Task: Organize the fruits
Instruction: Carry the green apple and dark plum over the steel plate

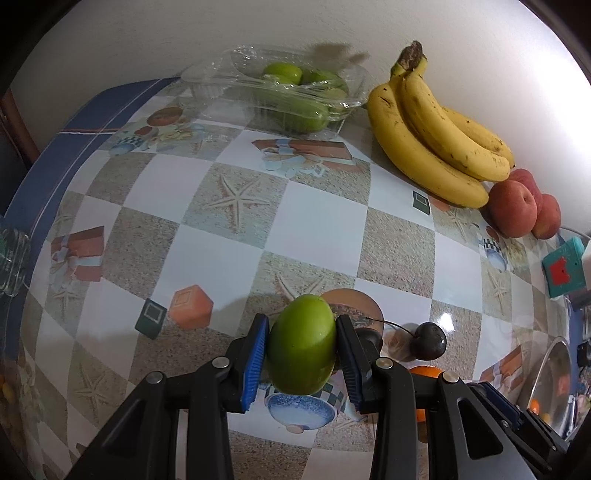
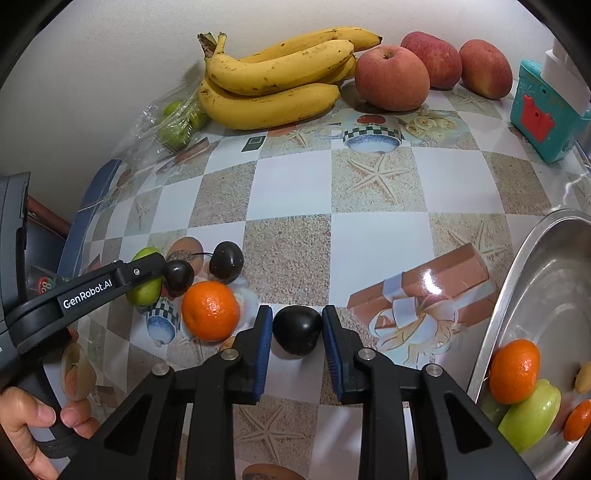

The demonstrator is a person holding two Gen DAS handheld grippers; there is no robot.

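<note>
Glossy checkered tablecloth (image 2: 291, 184), white wall (image 1: 295, 29) behind.

Dark plum (image 2: 297, 329) between right gripper (image 2: 297, 347) fingers (image 2: 264, 345), beside orange (image 2: 210, 310).

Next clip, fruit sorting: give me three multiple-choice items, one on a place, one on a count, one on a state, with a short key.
1. Where does the banana bunch lie?
A. In the metal bowl
B. On the table by the wall
C. In the clear plastic box

2. How many red apples stand beside the bananas?
A. One
B. Three
C. Five

3. What is the left gripper doing?
A. Gripping a green fruit
B. Hanging open over bare table
C. Gripping an orange

Key: 1 B, the bunch rests on the tablecloth against the wall. 2 B, three apples show in the right wrist view. 3 A, both fingers press the green fruit's sides.
</note>
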